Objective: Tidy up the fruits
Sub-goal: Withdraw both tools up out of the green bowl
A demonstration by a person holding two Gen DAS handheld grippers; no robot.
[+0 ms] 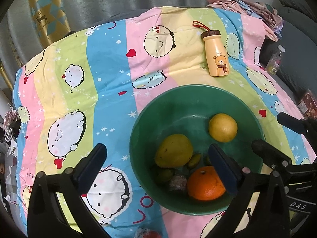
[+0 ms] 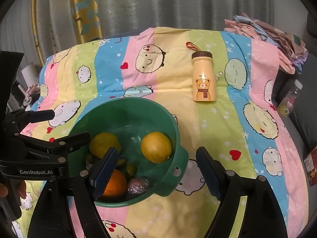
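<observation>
Cartoon quilt, green bowl (fruit-filled)

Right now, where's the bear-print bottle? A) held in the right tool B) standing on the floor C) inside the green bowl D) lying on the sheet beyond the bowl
D: the bear-print bottle lies on the striped sheet, past the green bowl and apart from it; the bowl holds only fruit, such as the orange, and both tools hang open and hold nothing.
</observation>
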